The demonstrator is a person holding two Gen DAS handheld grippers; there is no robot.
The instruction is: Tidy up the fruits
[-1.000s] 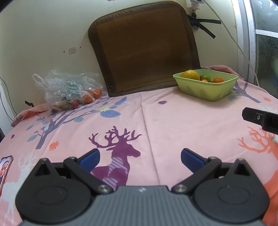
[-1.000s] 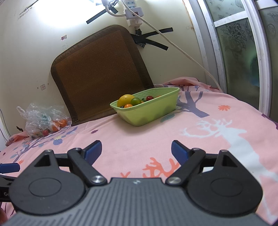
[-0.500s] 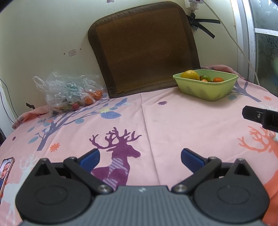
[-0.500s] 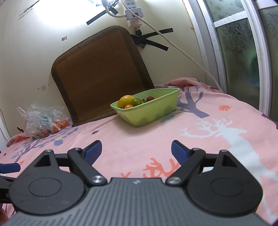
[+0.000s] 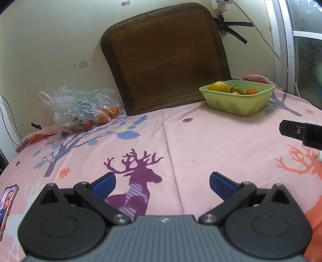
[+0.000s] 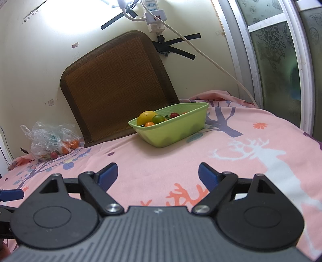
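A light green basket (image 5: 239, 102) (image 6: 175, 131) stands on the pink sheet at the back right, holding a yellow fruit (image 5: 218, 87) (image 6: 145, 117), a green one (image 6: 158, 119) and small orange and red ones. At the back left lies a clear plastic bag (image 5: 80, 108) (image 6: 50, 141) with more small orange and red fruits inside. My left gripper (image 5: 162, 182) hovers open over the purple deer print, nothing between its blue fingers. My right gripper (image 6: 158, 174) is open too, empty, facing the basket from some distance. One finger of the right gripper (image 5: 301, 132) shows at the right edge of the left wrist view.
A brown woven mat (image 5: 167, 56) (image 6: 116, 86) leans on the wall behind the bed. A phone (image 5: 7, 203) lies at the left edge. A power strip (image 6: 155, 16) and cable hang on the wall; a window frame (image 6: 251, 50) bounds the right.
Both grippers stay open and almost still; the left wrist view has shifted slightly, with bag and basket sitting a little lower in it.
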